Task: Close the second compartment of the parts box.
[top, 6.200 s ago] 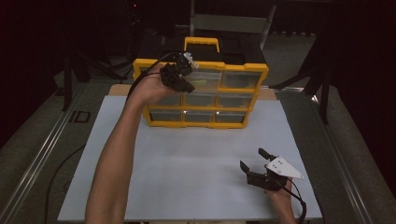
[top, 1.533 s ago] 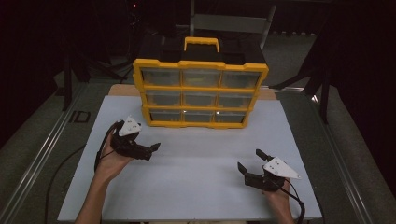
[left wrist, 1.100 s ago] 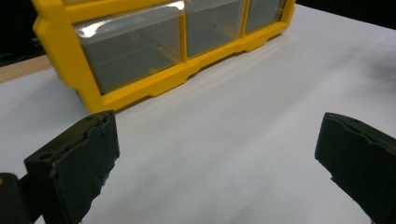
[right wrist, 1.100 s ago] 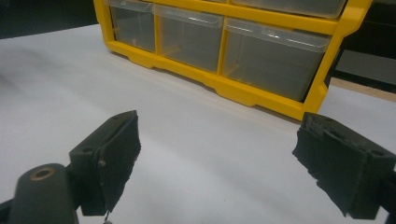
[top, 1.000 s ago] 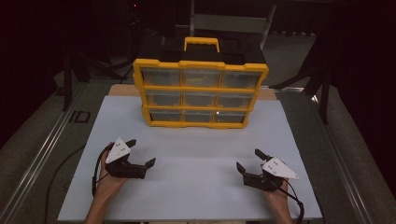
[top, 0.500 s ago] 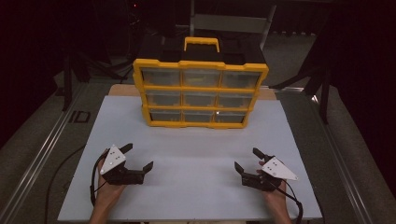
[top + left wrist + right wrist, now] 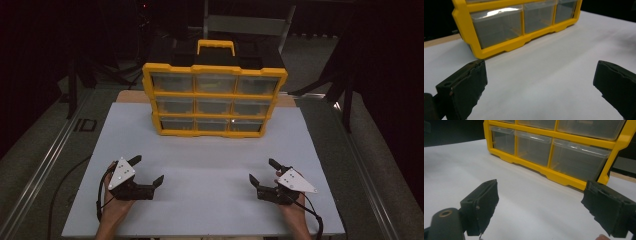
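A yellow organiser case (image 7: 214, 100) with clear drawers and a yellow handle stands upright at the back of the white table (image 7: 205, 165). Its bottom row of drawers shows in the left gripper view (image 7: 499, 25) and in the right gripper view (image 7: 554, 147). My left gripper (image 7: 146, 171) rests near the table's front left, jaws wide apart with nothing between them. At the front right my right gripper (image 7: 264, 172) is open too, also empty. Both sit well short of the case, each held by a hand at the front edge.
A metal rail (image 7: 45, 165) runs along the left side of the table and another (image 7: 370, 170) along the right. A cable (image 7: 65, 185) trails off the left edge. Dark stands and a grey frame (image 7: 250, 22) lie behind the case. Bare white surface separates the grippers.
My left hand came back from the case's top left to the table's front left and settled there. In the last half second both grippers barely shifted.
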Tool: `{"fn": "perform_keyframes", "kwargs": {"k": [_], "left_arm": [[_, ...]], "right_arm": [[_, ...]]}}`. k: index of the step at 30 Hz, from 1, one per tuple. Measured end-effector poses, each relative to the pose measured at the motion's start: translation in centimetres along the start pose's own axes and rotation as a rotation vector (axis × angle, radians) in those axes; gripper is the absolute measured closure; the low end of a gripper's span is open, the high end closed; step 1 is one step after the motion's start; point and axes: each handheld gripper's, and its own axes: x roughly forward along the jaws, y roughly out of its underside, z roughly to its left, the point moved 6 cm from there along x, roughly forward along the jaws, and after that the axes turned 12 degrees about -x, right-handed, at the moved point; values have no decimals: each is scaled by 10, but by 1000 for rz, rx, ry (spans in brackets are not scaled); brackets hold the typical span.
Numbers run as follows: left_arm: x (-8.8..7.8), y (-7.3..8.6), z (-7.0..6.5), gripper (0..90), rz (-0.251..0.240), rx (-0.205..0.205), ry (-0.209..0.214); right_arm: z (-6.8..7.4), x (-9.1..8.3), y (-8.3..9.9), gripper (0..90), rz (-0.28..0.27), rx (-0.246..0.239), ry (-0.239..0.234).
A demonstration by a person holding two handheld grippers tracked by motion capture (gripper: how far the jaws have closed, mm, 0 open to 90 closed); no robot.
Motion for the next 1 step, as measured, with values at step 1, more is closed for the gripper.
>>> {"fn": "perform_keyframes", "kwargs": {"k": [1], "left_arm": [[0, 0, 0, 3, 1, -1, 2]], "right_arm": [[0, 0, 0, 128, 1, 1, 0]]}}
